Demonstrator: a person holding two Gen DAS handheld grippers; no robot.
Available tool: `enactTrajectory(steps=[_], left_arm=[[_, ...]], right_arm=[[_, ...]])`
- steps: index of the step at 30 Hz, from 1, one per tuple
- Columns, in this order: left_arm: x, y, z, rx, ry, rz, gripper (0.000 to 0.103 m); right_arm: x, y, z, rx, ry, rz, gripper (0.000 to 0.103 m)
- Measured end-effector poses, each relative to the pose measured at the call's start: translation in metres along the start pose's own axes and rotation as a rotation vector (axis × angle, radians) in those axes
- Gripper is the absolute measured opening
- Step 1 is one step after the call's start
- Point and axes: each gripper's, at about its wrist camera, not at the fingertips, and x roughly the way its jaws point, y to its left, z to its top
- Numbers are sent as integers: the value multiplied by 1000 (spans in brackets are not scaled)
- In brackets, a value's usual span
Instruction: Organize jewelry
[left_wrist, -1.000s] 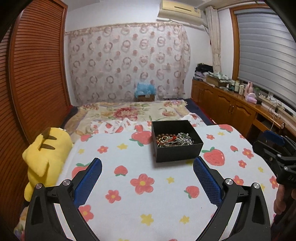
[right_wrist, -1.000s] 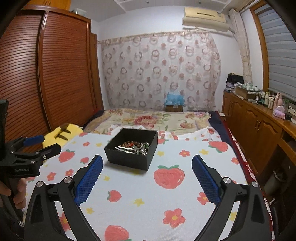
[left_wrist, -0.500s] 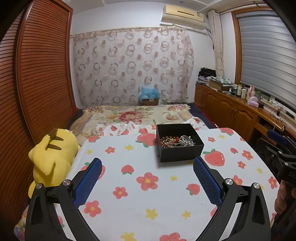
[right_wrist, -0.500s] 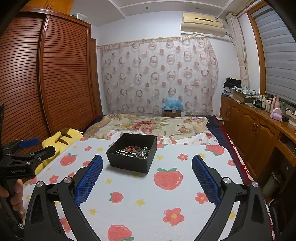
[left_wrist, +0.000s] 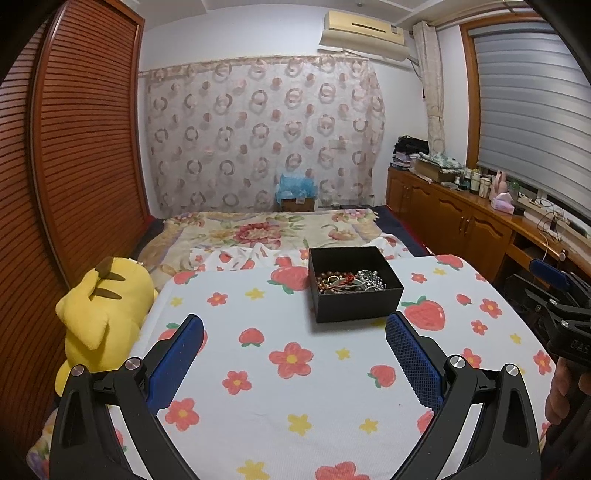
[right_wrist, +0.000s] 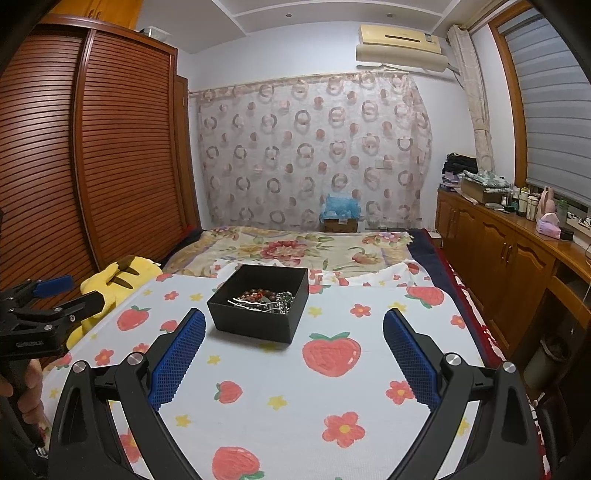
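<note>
An open black box (left_wrist: 356, 302) (right_wrist: 255, 323) stands on a white cloth printed with strawberries and flowers (left_wrist: 295, 391) (right_wrist: 295, 391). Inside lies a tangle of jewelry (left_wrist: 351, 282) (right_wrist: 264, 299): brown and red beads, silver chains. My left gripper (left_wrist: 293, 328) hovers open over the cloth, short of the box, which sits ahead and slightly right. My right gripper (right_wrist: 293, 323) is open too, the box just beyond and left of centre. Nothing is between either pair of fingers. Each gripper shows at the edge of the other's view, held by a hand.
A yellow plush toy (left_wrist: 103, 306) lies at the cloth's left edge by a slatted wooden wardrobe (left_wrist: 74, 147). A floral blanket (left_wrist: 266, 232) covers the bed beyond. Wooden cabinets (right_wrist: 509, 266) with bottles run along the right wall.
Both grippers have tilted up and pulled back a little, so the box sits lower and more of the room shows. Both stay open.
</note>
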Motion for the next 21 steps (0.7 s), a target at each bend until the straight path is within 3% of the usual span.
enactTrajectory(steps=[21], left_arm=[[0,-4,1,5,-1,-3,95]], right_arm=[[0,-3,-3,7,0,-3,98]])
